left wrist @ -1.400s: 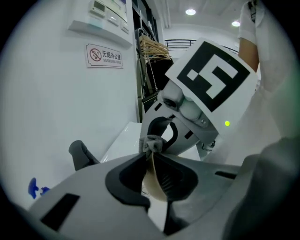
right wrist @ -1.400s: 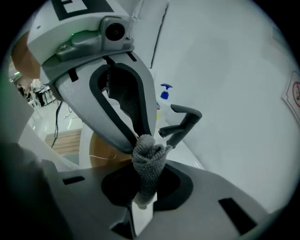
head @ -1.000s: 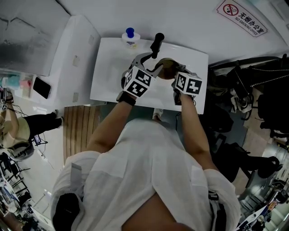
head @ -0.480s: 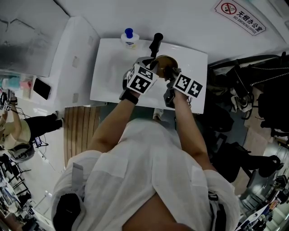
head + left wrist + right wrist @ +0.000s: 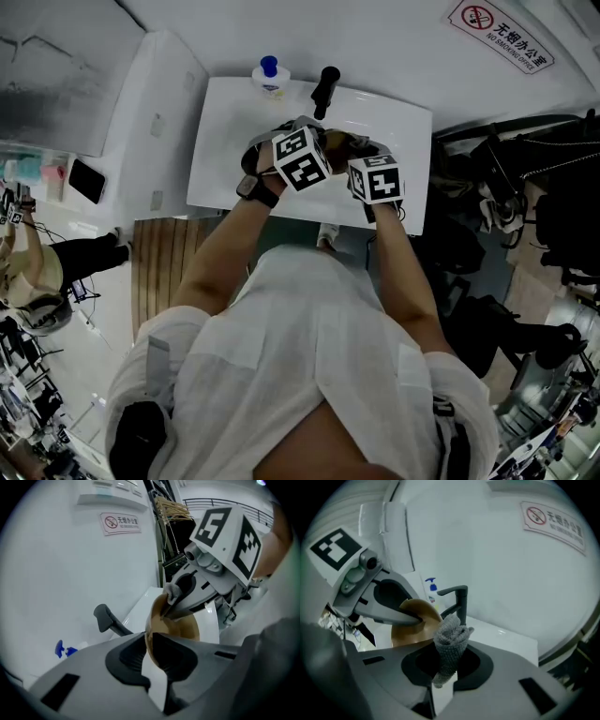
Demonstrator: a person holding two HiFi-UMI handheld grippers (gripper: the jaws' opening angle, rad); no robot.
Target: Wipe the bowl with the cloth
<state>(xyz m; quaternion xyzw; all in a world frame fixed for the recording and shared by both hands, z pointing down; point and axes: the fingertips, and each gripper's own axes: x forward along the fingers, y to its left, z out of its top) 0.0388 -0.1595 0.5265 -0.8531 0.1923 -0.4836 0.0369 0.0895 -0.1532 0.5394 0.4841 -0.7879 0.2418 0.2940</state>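
Note:
A brown bowl [image 5: 176, 626] is held tilted on its edge above the white sink [image 5: 220, 159]. My left gripper [image 5: 149, 641] has the bowl's rim between its pads, and its jaws are closing on it. A rolled grey cloth [image 5: 451, 639] stands up between the pads of my right gripper [image 5: 447, 657], whose jaws are opening slightly while the cloth stays pinched. The cloth's tip [image 5: 171, 591] rests at the bowl's upper rim. In the head view both marker cubes sit close together over the bowl [image 5: 337, 142].
A dark faucet [image 5: 325, 89] rises at the back of the sink, just behind the bowl [image 5: 411, 619]. A soap bottle with a blue pump [image 5: 270, 79] stands to its left. The white wall behind carries a no-smoking sign [image 5: 553, 521]. A white appliance [image 5: 150, 112] stands left of the sink.
Both grippers have drawn closer together over the sink. The left gripper has closed on the bowl's rim, and the right has brought the cloth up to the bowl.

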